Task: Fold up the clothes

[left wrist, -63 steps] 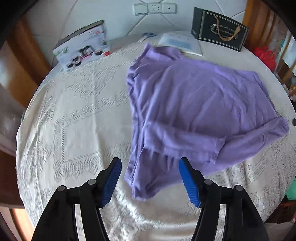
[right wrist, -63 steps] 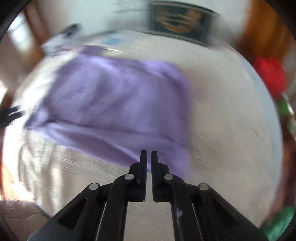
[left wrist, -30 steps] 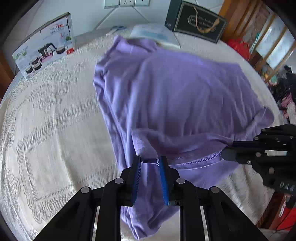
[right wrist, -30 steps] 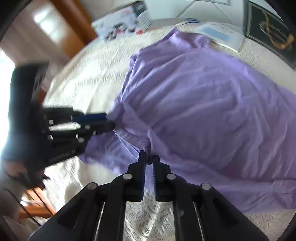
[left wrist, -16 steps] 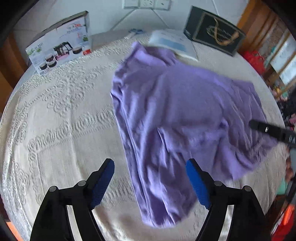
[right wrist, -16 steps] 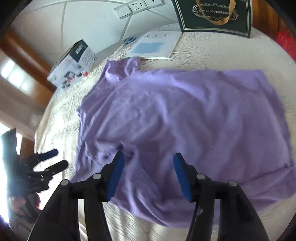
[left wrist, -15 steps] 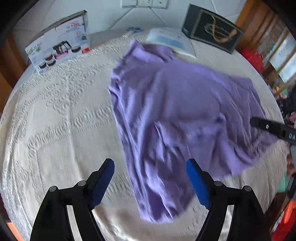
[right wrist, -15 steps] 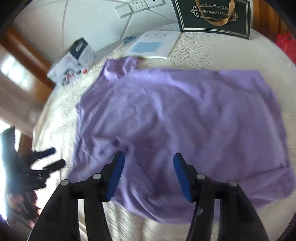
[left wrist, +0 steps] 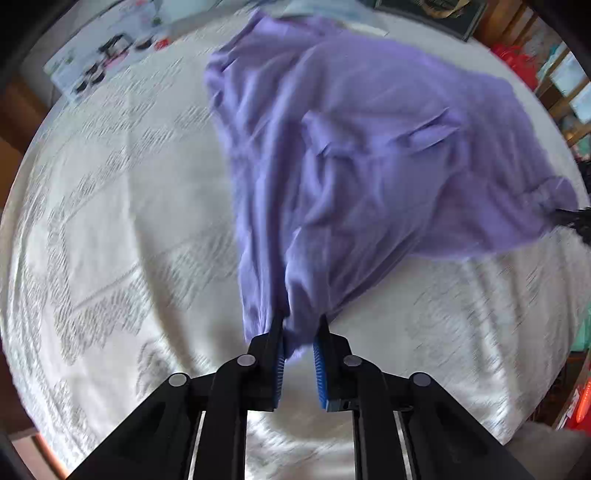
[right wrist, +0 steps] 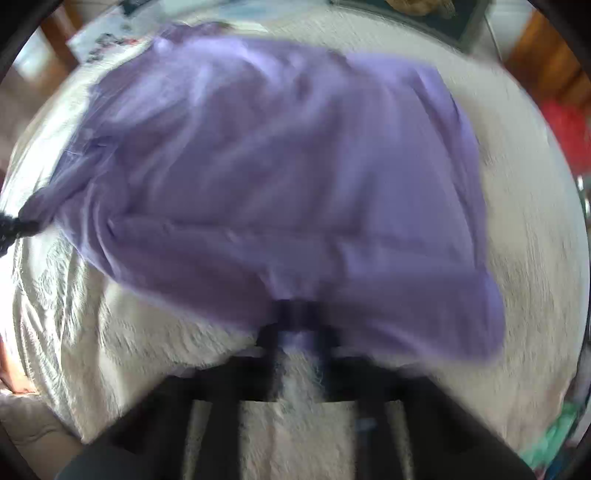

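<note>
We see the crumpled purple knit T-shirt (left wrist: 369, 155) spread over the cream lace-patterned tablecloth (left wrist: 110, 221), filling the centre and upper right of the left wrist frame. At the bottom centre, our left gripper (left wrist: 299, 332) pinches a bunched corner of the shirt between its blue-padded fingers (left wrist: 279, 363), the jaws narrow with cloth drawn up between them. At the far right edge of that frame a dark fingertip of our right gripper (left wrist: 570, 218) grips another corner.

The right wrist frame is heavily blurred. There the shirt (right wrist: 277, 177) covers the middle, and our right gripper (right wrist: 299, 317) at the bottom centre has purple fabric between its close-set jaws. A white printed cardboard box (left wrist: 99, 48) sits in the upper left, and a dark gift bag (left wrist: 436, 11) lies along the top edge.
</note>
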The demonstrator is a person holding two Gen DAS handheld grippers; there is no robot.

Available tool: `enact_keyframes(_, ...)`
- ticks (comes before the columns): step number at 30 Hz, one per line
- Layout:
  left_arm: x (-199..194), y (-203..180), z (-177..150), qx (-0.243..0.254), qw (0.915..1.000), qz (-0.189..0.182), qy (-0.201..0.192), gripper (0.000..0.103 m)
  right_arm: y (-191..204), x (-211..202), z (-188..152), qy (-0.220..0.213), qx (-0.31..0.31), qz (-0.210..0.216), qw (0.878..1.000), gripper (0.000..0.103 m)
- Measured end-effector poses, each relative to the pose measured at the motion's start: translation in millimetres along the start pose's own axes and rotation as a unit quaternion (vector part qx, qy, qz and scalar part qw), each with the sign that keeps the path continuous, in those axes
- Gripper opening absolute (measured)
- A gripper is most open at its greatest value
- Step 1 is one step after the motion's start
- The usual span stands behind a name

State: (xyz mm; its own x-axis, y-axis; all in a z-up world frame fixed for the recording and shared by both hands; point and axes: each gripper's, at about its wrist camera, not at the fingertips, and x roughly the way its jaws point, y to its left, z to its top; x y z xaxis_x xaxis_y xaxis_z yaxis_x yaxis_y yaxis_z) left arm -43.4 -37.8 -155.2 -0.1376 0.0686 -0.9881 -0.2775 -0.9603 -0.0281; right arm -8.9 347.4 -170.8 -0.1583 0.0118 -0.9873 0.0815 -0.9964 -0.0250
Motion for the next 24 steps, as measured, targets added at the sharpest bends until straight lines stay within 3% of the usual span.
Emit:
enact_keyframes(3,-4,8,-9,-0.003,0.9999,0.012,0.010,0.013,-16,-3,-13,0.033,0.000,-0.026,0.999,0.003)
enact_keyframes(6,-20,12,-15,-0.005,0.9998,0.018,0.004,0.014,-23,-18,-18,0.027,0.000,-0.031,0.999,0.003)
enact_keyframes(7,-28,13,-15,-0.008,0.9998,0.018,-0.003,0.016,-12,-28,-12,0.005,-0.013,-0.011,1.000,0.003)
enact_keyframes(9,-42,13,-13,-0.012,0.9995,0.020,-0.022,0.030,9,-47,2,-0.040,-0.037,0.028,0.998,0.003)
enact_keyframes(11,-55,10,-9,-0.015,0.9985,0.023,-0.048,0.069,31,-67,16,-0.085,-0.061,0.067,0.992,0.009)
enact_keyframes(12,-59,10,-7,-0.017,0.9979,0.024,-0.058,0.075,42,-77,22,-0.108,-0.074,0.086,0.988,0.012)
enact_keyframes(14,-56,11,-6,-0.026,0.9975,0.019,-0.063,0.077,76,-85,41,-0.137,-0.109,0.115,0.978,0.036)
enact_keyframes(15,-52,11,-7,-0.029,0.9975,0.018,-0.062,0.077,97,-85,49,-0.143,-0.131,0.122,0.973,0.042)
enact_keyframes(19,-33,11,-9,-0.043,0.9974,0.012,-0.056,0.077,168,-61,88,-0.139,-0.214,0.134,0.957,0.044)
enact_keyframes(24,-10,12,-12,-0.058,0.9972,0.007,-0.047,0.077,211,-30,94,-0.115,-0.300,0.091,0.943,0.044)
